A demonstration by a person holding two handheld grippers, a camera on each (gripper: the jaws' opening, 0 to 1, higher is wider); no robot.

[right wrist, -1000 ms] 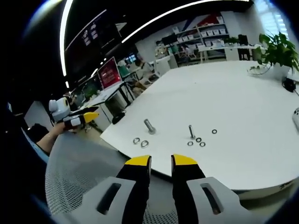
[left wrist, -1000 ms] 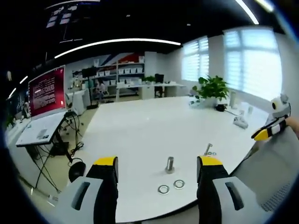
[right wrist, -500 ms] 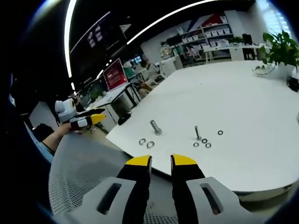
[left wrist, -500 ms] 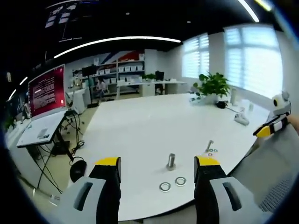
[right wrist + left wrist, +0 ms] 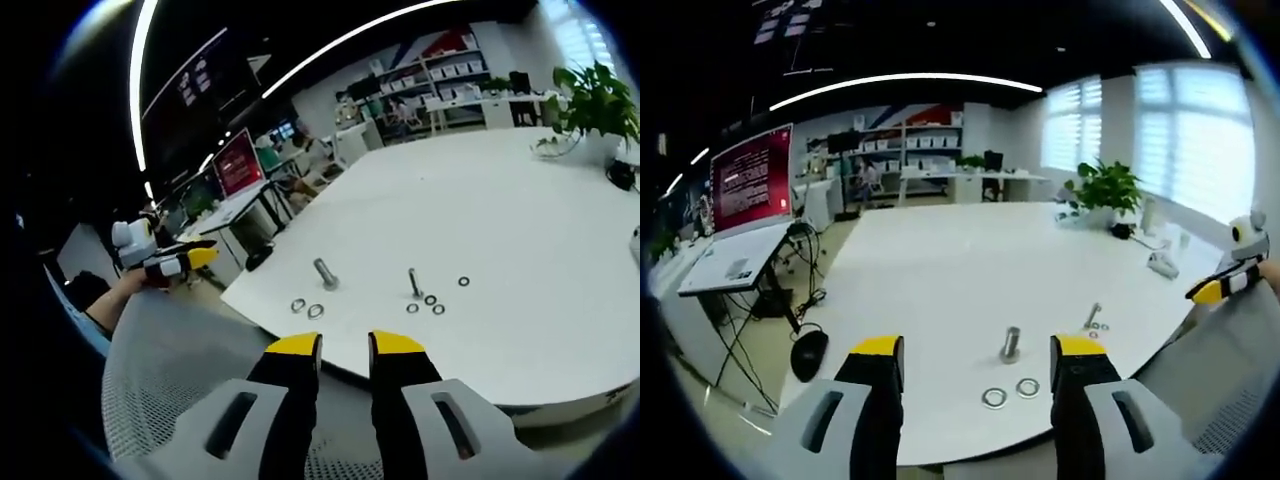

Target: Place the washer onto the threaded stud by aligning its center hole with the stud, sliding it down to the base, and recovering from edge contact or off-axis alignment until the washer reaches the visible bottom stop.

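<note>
Nothing is done yet: both washers [image 5: 1010,392] lie on the worktop [image 5: 970,270] near the stud [image 5: 1011,344], the left tool [image 5: 976,352] wide and empty, the right tool [image 5: 345,345] narrow and empty.

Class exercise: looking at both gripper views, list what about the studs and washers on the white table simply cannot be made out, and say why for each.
- Threads on the thick stud: too small and blurred in the left gripper view.
- Thin stud in the right gripper view: too small to tell whether a washer already sits at its base.
- Small washers: too small to judge hole size.
- Two larger washers: too blurred to show which stud they fit.
</note>
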